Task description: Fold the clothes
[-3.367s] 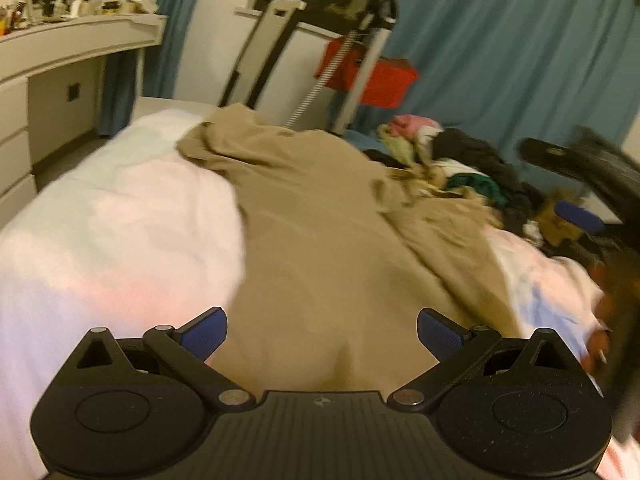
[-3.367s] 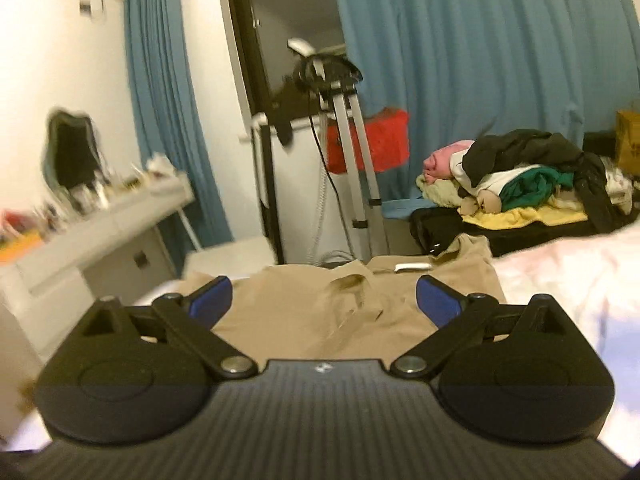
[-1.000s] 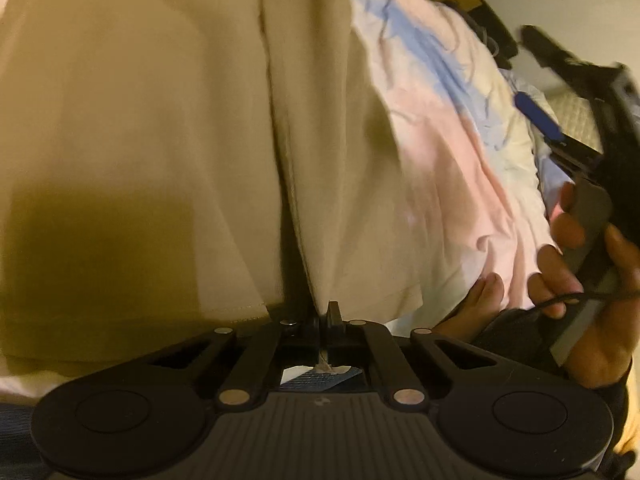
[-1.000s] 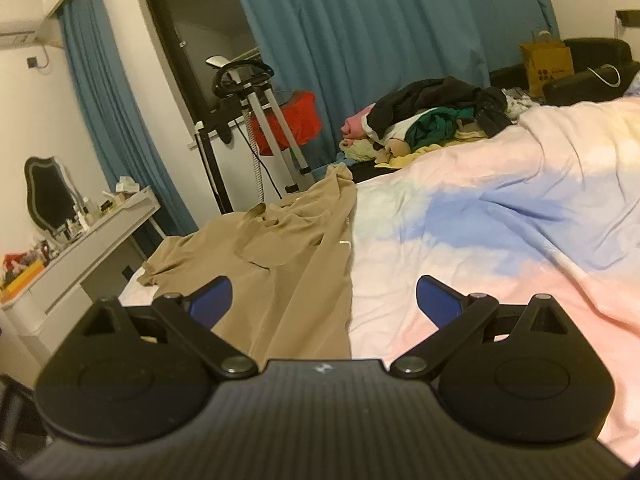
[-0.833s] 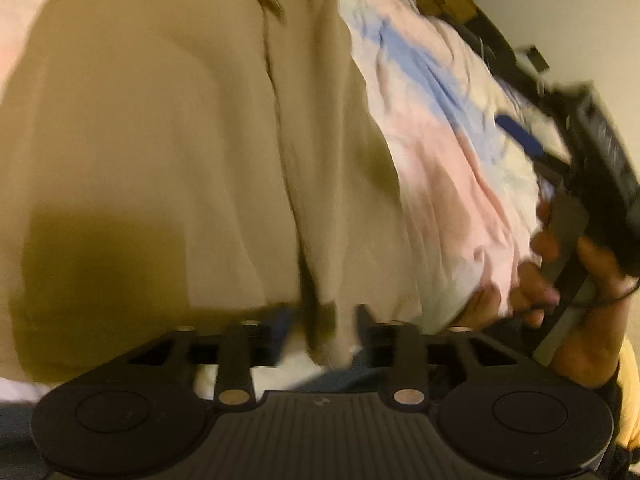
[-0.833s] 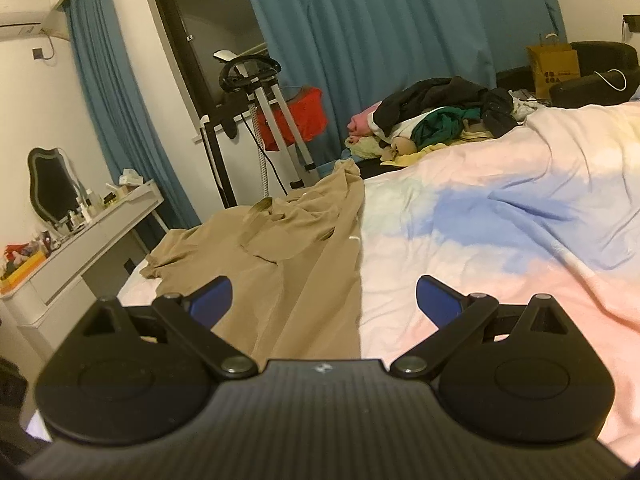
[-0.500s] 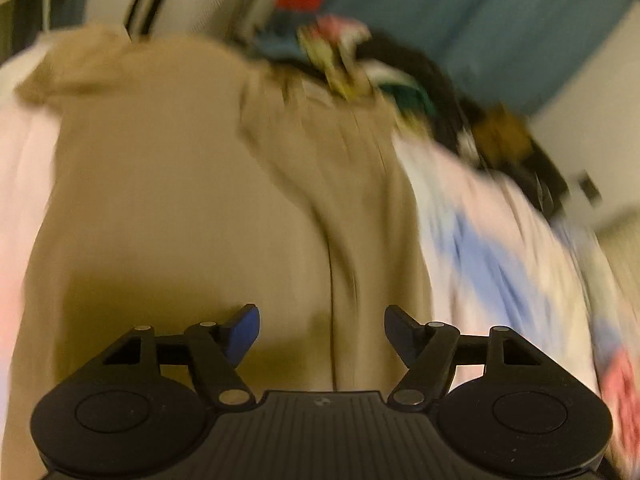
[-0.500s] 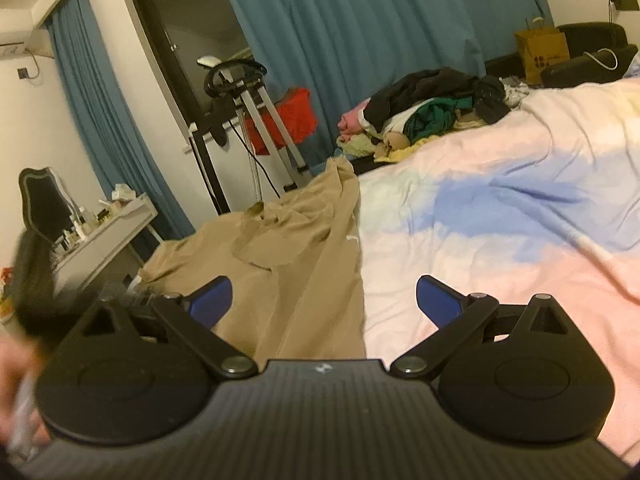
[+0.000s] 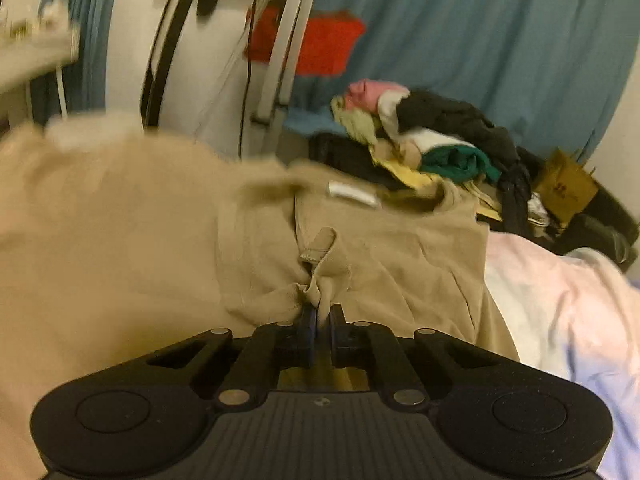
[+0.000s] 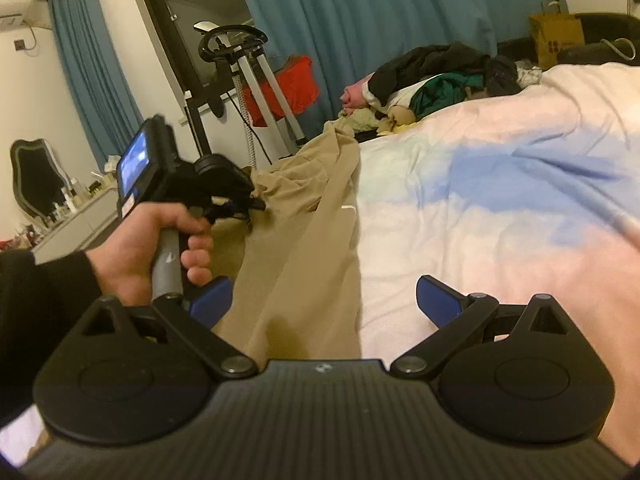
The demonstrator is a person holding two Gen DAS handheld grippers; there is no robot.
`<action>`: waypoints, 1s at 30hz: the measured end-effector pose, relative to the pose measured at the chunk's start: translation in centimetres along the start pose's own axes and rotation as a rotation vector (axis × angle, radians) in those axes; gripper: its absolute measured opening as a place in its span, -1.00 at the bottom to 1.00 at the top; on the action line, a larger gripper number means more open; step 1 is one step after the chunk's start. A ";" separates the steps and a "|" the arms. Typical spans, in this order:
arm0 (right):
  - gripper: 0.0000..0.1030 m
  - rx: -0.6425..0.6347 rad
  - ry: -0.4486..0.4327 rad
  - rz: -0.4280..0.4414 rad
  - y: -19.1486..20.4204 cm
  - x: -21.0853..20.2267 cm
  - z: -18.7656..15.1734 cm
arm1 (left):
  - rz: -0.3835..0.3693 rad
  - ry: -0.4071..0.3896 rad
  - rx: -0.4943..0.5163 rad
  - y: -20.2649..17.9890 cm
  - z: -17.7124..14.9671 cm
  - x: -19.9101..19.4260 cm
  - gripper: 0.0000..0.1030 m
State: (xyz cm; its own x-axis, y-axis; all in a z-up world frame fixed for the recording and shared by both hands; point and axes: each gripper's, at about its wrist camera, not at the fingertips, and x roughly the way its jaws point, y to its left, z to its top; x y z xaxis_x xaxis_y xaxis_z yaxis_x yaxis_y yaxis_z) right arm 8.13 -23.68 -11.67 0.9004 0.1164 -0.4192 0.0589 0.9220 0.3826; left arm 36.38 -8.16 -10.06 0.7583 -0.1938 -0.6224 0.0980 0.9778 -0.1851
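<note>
A tan garment (image 9: 132, 248) lies spread across the bed, its upper part bunched toward the far edge. My left gripper (image 9: 323, 314) is shut on a pinched fold of this garment near the middle of the left wrist view. In the right wrist view the same tan garment (image 10: 308, 232) runs down the bed's left side, and a hand holds the left gripper (image 10: 248, 204) against it. My right gripper (image 10: 323, 304) hovers open above the garment's near end, with nothing between its blue pads (image 10: 434, 300).
A pastel pink and blue duvet (image 10: 500, 200) covers the bed. A heap of mixed clothes (image 10: 432, 76) sits past the far edge, by blue curtains (image 10: 380, 12). An exercise machine (image 10: 240, 80), a white dresser (image 10: 76, 224) and a brown paper bag (image 10: 556, 36) stand around.
My left gripper was open half a second ago and has moved forward and shut on a fold of the tan garment. The right gripper stays open and nearly still.
</note>
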 end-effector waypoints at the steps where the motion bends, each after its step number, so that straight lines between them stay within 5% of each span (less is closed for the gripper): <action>1: 0.94 0.001 0.003 -0.004 0.0 0.3 -0.1 | 0.038 -0.023 0.036 -0.3 0.3 0.0 -0.87; 3: 0.94 0.003 0.006 -0.004 -0.1 0.5 -0.1 | 0.097 -0.038 0.111 -0.9 0.5 0.6 -0.86; 7: 0.95 0.000 0.002 -0.002 -0.1 0.5 -0.2 | 0.046 -0.025 0.109 -0.2 -0.6 -0.1 -0.56; 8: 0.94 -0.001 0.001 -0.002 0.0 0.5 -0.2 | 0.042 -0.029 0.104 0.2 -0.8 -0.9 -0.20; 11: 0.94 -0.008 -0.015 -0.004 0.1 0.0 -0.1 | 0.029 -0.066 0.130 0.5 -1.9 -5.3 0.04; 14: 0.95 -0.018 -0.040 -0.006 0.3 -0.8 0.2 | 0.028 -0.121 0.157 0.3 -3.5 -11.0 0.57; 23: 0.94 -0.043 -0.113 -0.022 0.8 -4.0 1.1 | -0.056 -0.202 0.131 0.7 -11.0 -28.1 0.82; 30: 0.95 -0.085 -0.214 -0.068 2.6 -8.9 1.5 | -0.033 -0.224 0.166 2.0 -15.9 -34.1 0.99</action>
State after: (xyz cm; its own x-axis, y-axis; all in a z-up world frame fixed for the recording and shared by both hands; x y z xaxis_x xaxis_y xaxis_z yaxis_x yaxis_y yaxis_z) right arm 0.91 -22.92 -5.69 0.9671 -0.0197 -0.2537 0.0941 0.9540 0.2847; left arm 0.48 -0.82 -1.30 0.8746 -0.2213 -0.4315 0.2152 0.9745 -0.0636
